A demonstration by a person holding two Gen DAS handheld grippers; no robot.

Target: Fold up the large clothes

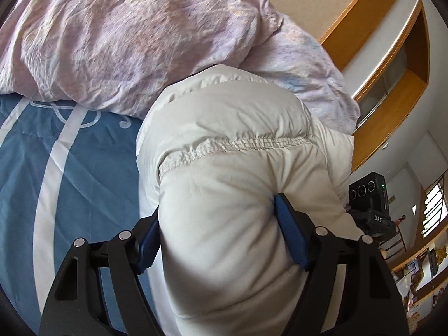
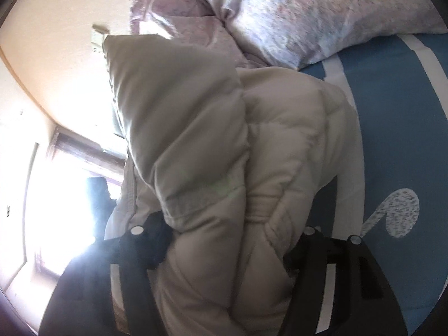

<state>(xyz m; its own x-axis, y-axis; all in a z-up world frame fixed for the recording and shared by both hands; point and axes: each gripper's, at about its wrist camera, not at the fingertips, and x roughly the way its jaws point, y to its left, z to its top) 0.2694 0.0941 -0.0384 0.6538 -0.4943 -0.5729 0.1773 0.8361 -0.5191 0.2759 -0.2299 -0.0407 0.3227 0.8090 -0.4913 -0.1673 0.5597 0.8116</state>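
Both claws grip the puffy white jacket (image 1: 232, 168) — left claw (image 1: 215, 238), right claw (image 2: 226, 252) (pads pressed in) — above the blue bedsheet (image 1: 70, 173).

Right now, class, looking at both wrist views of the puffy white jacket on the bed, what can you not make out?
- Left wrist view: the jacket's full shape; its own bulk fills the frame between the left tongs.
- Right wrist view: the right tongs' pads, buried in jacket folds and dark against window glare.
- Both views: the bedsheet under the jacket, and the pink duvet, cut off at the edge.
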